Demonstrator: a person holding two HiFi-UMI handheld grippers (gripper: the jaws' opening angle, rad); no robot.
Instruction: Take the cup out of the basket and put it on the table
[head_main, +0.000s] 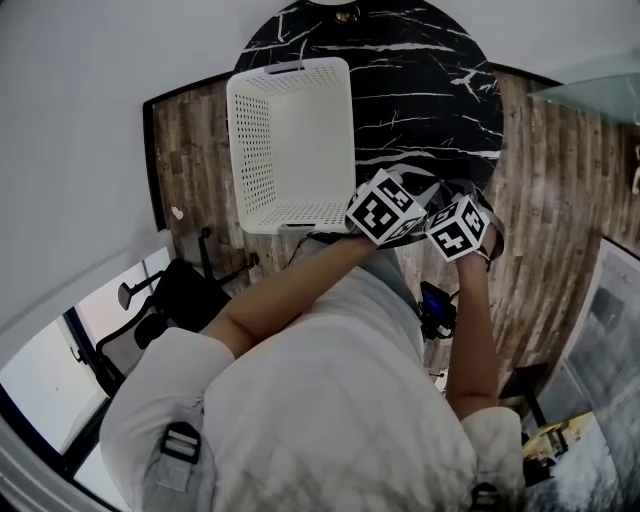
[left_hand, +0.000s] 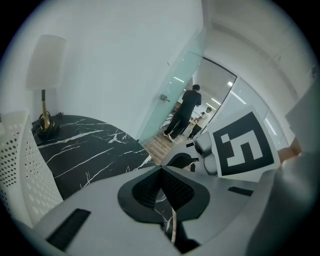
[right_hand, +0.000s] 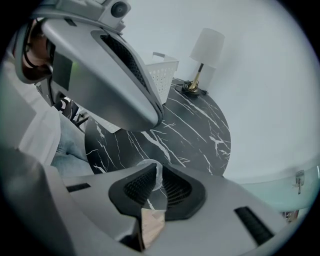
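Note:
The white perforated basket (head_main: 255, 150) stands on the round black marble table (head_main: 420, 90), and nothing shows inside it. Both grippers hover side by side over the table's near edge, the left gripper (head_main: 385, 208) next to the right gripper (head_main: 460, 225). In the left gripper view my left gripper (left_hand: 161, 172) is shut, pads meeting with nothing between them. In the right gripper view my right gripper (right_hand: 156, 172) is nearly closed on a thin, clear, rounded piece that looks like the cup (right_hand: 146, 163). Most of the cup is hidden by the jaws.
A lamp (right_hand: 202, 55) with a white shade and brass foot stands at the table's far side, behind the basket (right_hand: 162, 72). A white wall is close behind. A glass door (left_hand: 175, 95) stands to the right with a person (left_hand: 185, 112) beyond. An office chair (head_main: 170, 300) is on the wooden floor at the left.

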